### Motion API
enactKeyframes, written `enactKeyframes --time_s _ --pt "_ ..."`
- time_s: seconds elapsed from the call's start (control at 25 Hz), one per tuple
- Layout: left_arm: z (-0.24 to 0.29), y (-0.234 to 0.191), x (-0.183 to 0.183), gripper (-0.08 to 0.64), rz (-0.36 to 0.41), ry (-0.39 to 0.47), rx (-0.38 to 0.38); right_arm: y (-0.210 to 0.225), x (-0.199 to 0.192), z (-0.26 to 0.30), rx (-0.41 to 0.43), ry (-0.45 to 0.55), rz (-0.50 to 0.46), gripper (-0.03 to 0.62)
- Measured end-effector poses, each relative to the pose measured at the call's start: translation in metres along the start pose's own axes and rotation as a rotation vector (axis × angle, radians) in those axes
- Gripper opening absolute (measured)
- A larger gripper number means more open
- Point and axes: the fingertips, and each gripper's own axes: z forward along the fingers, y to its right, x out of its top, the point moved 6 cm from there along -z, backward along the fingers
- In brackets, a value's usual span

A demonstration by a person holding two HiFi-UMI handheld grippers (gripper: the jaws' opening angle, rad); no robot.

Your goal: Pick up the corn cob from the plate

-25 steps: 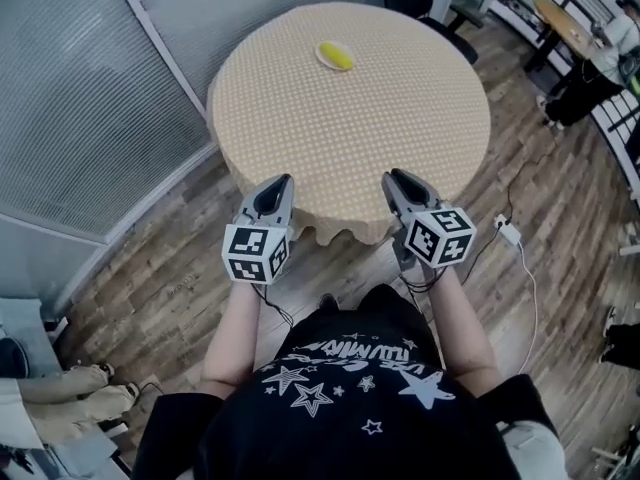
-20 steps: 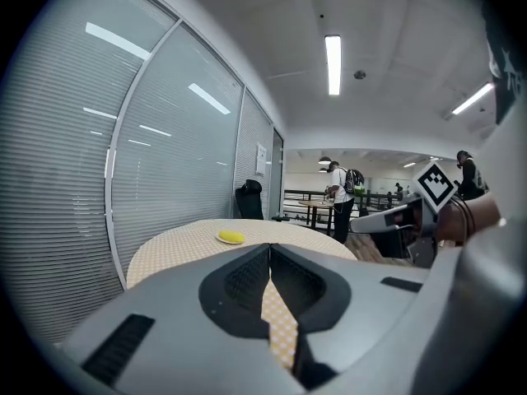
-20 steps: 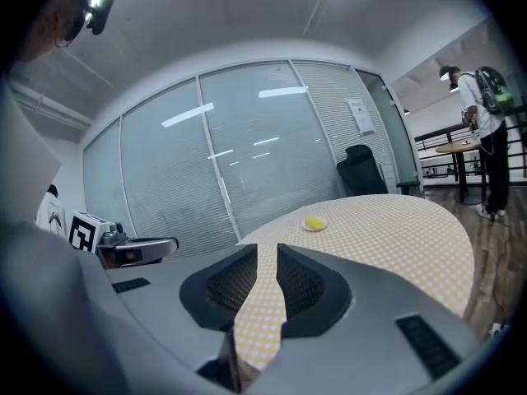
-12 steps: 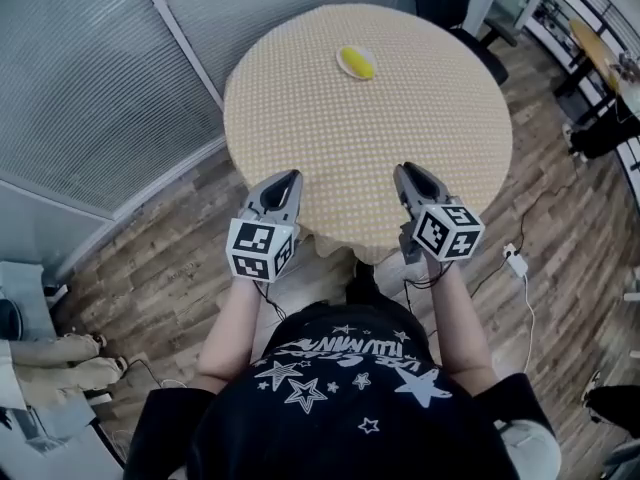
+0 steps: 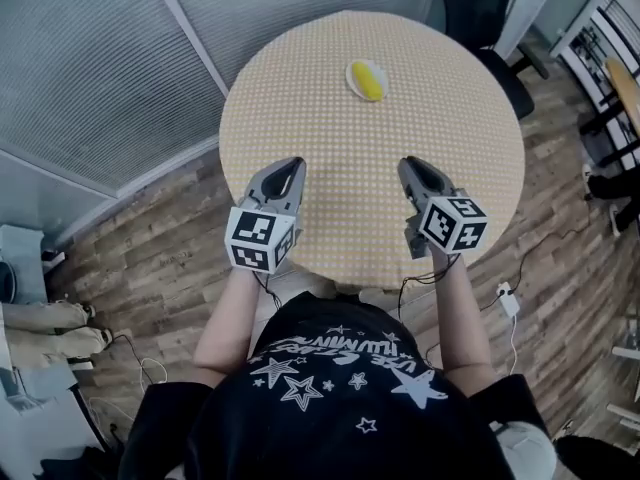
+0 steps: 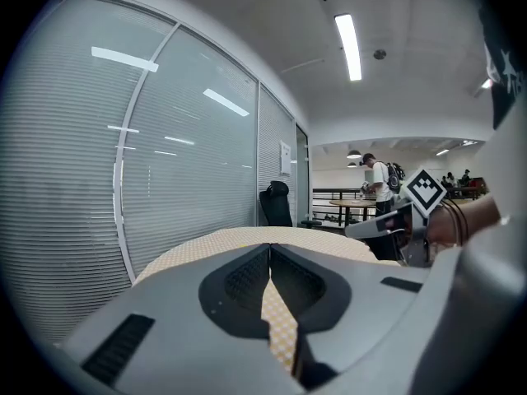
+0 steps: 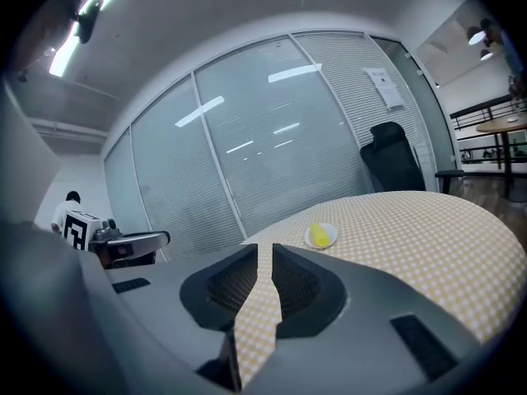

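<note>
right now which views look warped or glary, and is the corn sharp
Head view: even light, mild edge bending, corn sharp. Left gripper view: heavy fisheye, dark corners, ceiling light bright, streaks mirrored on glass wall. Right gripper view: same fisheye and streaks, corn small but clear.

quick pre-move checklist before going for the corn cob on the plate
1. Corn cob lying on the plate: ok.
2. Table bare between the tongs and the plate: ok.
3. Right tongs open for a grasp: not ok, shut and empty.
4. Left tongs empty: ok, shut on nothing.
5. Tongs near the cob: not ok, both are over the table's near edge and the plate is on the far side.
</note>
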Motion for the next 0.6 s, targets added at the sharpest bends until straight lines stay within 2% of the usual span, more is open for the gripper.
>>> enactKeyframes --time_s 0.28,0.6 --pt "0.030 -0.012 0.012 0.010 -0.022 -0.003 0.070 0.041 0.024 0.036 0.016 -0.057 -0.001 0.064" --pt "0.065 -0.036 0.010 0.010 -0.028 -0.062 0.064 0.058 0.025 0.085 -0.005 -0.133 0.038 0.066"
